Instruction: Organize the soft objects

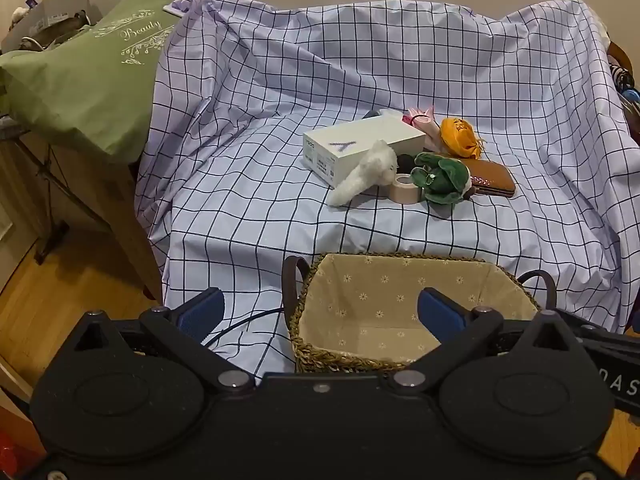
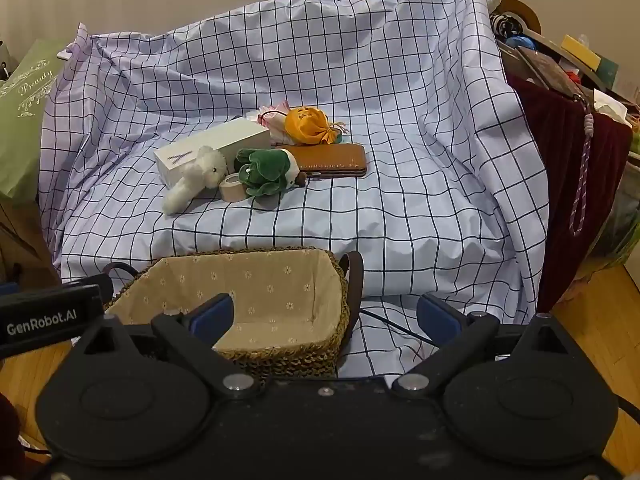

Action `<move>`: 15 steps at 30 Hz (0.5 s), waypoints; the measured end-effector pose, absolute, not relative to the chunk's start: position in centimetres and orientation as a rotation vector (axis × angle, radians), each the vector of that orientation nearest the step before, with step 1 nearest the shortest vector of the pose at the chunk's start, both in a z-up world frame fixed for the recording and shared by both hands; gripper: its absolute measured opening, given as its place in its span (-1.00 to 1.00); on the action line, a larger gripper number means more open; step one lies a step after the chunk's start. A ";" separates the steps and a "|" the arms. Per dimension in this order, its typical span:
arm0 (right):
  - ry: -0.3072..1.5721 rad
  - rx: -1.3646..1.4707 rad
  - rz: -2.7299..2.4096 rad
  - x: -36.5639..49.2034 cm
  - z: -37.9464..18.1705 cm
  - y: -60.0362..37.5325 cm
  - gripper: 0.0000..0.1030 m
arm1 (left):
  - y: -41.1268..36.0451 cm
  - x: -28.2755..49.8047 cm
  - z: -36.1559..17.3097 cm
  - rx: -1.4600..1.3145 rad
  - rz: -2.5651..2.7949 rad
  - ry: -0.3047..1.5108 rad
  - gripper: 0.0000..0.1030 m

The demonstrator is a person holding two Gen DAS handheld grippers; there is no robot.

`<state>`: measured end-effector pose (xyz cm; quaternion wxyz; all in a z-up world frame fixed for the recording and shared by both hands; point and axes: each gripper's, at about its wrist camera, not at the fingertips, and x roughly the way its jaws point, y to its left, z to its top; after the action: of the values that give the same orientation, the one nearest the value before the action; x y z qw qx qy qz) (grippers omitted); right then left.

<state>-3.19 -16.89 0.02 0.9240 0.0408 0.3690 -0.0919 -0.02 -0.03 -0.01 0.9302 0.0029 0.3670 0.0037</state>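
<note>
Ahead, basket point(image 1: 400, 344) empty; white box point(image 1: 360, 148), tape roll point(image 1: 406, 188), wallet point(image 1: 492, 178) crowd plush toys; both jaws apart, unladen.

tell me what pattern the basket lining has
Beige basket lining with small white daisy-like flowers, clearest in the left wrist view.

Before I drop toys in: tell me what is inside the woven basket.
The woven basket shows only its floral cloth lining; no toy lies in it. Its nearest inside corner is hidden behind the tool bodies.
</note>
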 end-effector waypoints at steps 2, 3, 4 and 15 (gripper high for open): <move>0.753 0.083 -0.188 -3.2 0.2 -16.9 0.91 | 0.0 0.0 0.0 0.006 0.006 0.751 0.94; 0.751 0.082 -0.188 -3.2 0.4 -16.8 0.91 | 0.0 0.0 0.0 0.005 0.005 0.752 0.94; 0.748 0.082 -0.187 -3.2 0.5 -16.8 0.91 | 0.0 -0.1 0.0 0.005 0.005 0.753 0.94; 0.770 0.092 -0.186 -3.1 -0.3 -17.0 0.91 | -0.7 -0.4 -0.2 0.002 0.008 0.756 0.94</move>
<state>-3.10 -16.96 -0.34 0.9215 0.0450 0.3748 -0.0907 -0.44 -0.65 -0.23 0.9295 0.0009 0.3689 0.0038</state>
